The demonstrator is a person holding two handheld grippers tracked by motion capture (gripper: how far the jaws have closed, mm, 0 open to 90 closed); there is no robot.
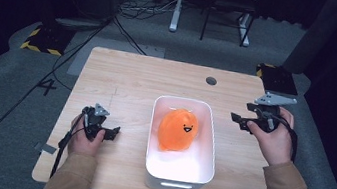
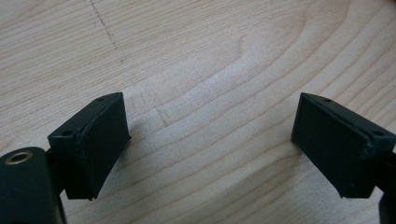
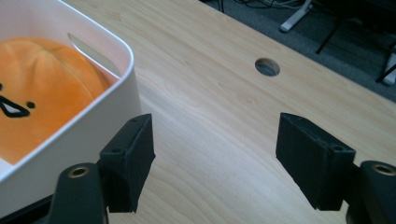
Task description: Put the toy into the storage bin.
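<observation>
An orange plush toy [image 1: 177,129] with a drawn smiling face lies inside a white rectangular bin [image 1: 208,131] near the middle of the wooden table [image 1: 133,81]. The plush [image 3: 37,88] and the bin's corner [image 3: 119,88] fill the left side of the right gripper view. My right gripper [image 1: 239,120] hovers to the right of the bin, open, with bare wood between its fingers [image 3: 133,158]. My left gripper [image 1: 112,133] rests low over the table to the left of the bin, open, with only wood grain between its fingers [image 2: 95,140].
A round cable hole [image 1: 211,80] sits in the tabletop behind the bin, and it also appears as a hole [image 3: 267,66] ahead of the right gripper. Beyond the table are grey carpet, cables and chair legs [image 1: 226,17]. A black-and-yellow striped block [image 1: 43,40] lies on the floor at the left.
</observation>
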